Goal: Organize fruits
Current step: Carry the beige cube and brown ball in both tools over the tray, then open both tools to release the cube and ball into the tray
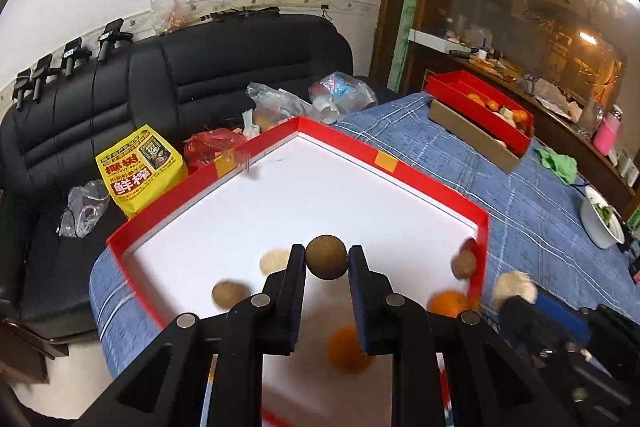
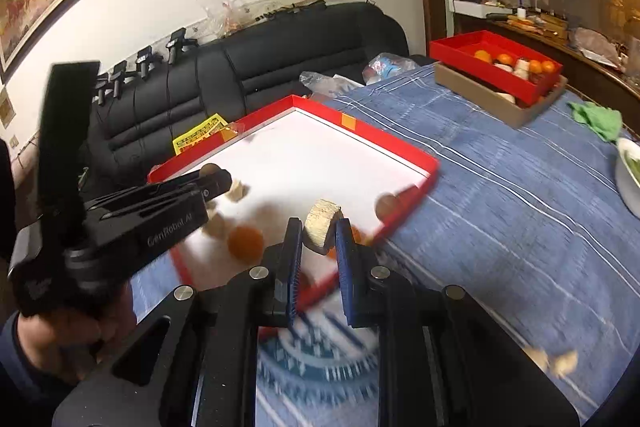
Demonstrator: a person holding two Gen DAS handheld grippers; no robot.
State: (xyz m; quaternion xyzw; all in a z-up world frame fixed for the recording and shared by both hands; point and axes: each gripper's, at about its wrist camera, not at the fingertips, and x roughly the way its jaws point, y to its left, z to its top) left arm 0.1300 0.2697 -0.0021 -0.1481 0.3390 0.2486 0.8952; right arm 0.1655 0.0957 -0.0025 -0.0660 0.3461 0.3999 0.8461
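Left gripper [image 1: 327,259] is clamped on a round brown fruit [image 1: 327,257], pinched between both fingertips, low centre of the left wrist view, above the white floor of the big red-rimmed tray [image 1: 436,183]. Right gripper [image 2: 319,233] is closed down on a pale beige chunk [image 2: 322,229], rough-textured, tilted between the blue-padded fingers [image 2: 347,269], centre of the right wrist view, over the tray's near corner. Loose in the tray, left view: two oranges [image 1: 347,349] [image 1: 449,303] at bottom centre and lower right, a brown fruit [image 1: 229,294] lower left, a pale piece [image 1: 273,260] just left of the gripper, another brown one [image 1: 464,263] against the right wall; all motion-blurred. Tray sits on a blue striped cloth [image 1: 520,203]. Upper right of both views: a smaller red box [image 2: 460,49] stacked on a brown cardboard one [image 2: 480,95], with oranges inside. Two blurred pale bits [image 2: 554,361] on the cloth, lower right of the right view. Yellow bag [image 1: 140,171] and black sofa [image 1: 200,75] at left beyond the tray.
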